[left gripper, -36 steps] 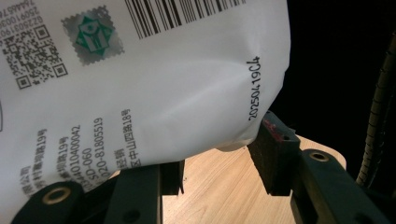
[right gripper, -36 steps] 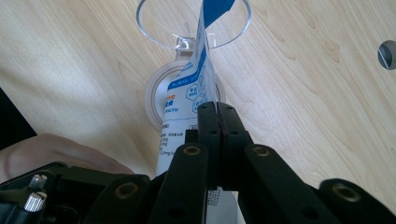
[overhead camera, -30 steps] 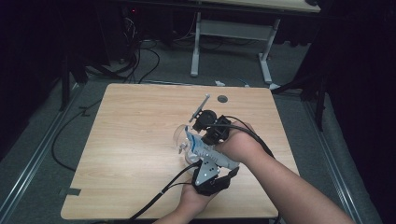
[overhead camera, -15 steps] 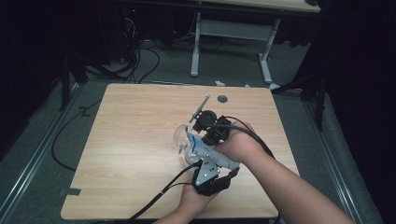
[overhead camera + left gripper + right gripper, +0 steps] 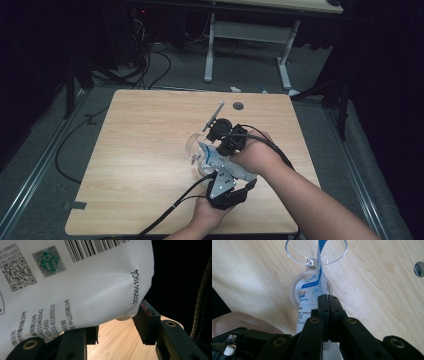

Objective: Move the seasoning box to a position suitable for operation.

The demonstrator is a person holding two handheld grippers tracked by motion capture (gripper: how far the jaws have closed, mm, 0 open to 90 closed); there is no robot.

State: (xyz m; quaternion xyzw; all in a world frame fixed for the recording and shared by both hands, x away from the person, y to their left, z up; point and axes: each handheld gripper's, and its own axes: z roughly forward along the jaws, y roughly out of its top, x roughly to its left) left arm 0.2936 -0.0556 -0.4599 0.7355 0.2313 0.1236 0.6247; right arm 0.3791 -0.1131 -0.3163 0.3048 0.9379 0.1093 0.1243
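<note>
A white pouch (image 5: 216, 159) with blue print and a barcode (image 5: 82, 285) hangs tilted between my two grippers over the middle of the wooden table (image 5: 140, 150). My left gripper (image 5: 223, 170) holds its puffed body from below, with the pouch wedged between the pads (image 5: 147, 322). My right gripper (image 5: 328, 302) is shut on the pouch's thin upper edge (image 5: 312, 295). The pouch's blue corner points over the mouth of a clear round container (image 5: 294, 252) that stands on the table by a translucent ring (image 5: 295, 292). That container (image 5: 194, 146) lies just left of my right gripper (image 5: 216, 145).
A thin grey rod (image 5: 214, 116) sticks out beyond the right gripper. A round cable hole (image 5: 238, 105) sits near the table's far edge. Behind the table stand another desk's white legs (image 5: 210, 50), and cables (image 5: 75, 135) trail over the floor at left.
</note>
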